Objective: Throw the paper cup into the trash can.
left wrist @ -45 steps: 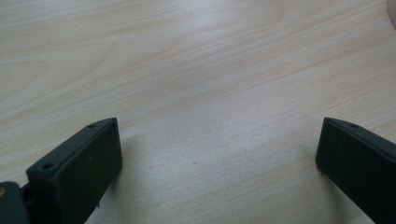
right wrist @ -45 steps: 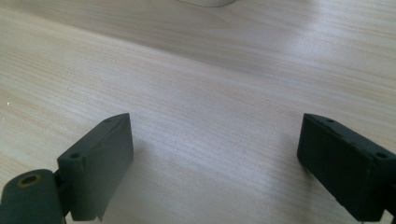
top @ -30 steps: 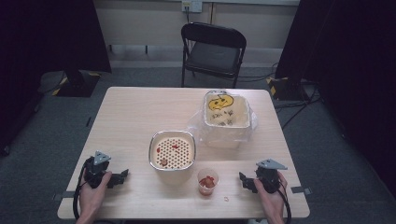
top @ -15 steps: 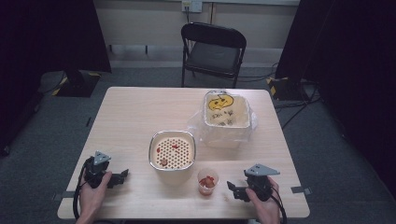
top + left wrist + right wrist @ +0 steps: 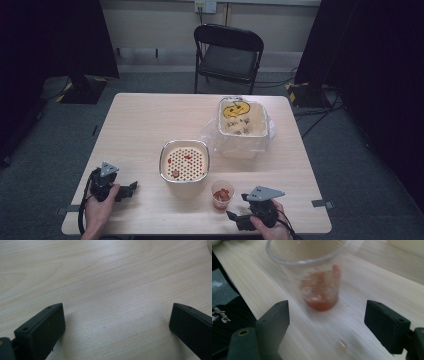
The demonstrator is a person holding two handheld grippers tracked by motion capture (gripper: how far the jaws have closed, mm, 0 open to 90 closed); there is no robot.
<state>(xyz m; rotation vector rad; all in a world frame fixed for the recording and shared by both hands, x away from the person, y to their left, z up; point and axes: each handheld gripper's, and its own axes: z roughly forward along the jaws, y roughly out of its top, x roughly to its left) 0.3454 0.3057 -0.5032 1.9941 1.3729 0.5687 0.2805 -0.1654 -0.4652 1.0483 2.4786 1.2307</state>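
Job looks just starting — nothing picked up yet.

Right gripper (image 5: 325, 320) wide open, pointing at clear plastic cup (image 5: 312, 272) near front edge of wooden table (image 5: 140, 125).

Cup thin, see-through, red bits inside.

Left gripper (image 5: 116, 325) wide open, empty, over bare wood.

Strainer bowl (image 5: 184, 161) — round holes, shiny rim.

Plastic cup (image 5: 312, 277) stands just ahead of the right hand-held gripper (image 5: 327, 322).

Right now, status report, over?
Left gripper open over bare table. Right gripper open, jaws facing clear cup, not touching. Nothing between.
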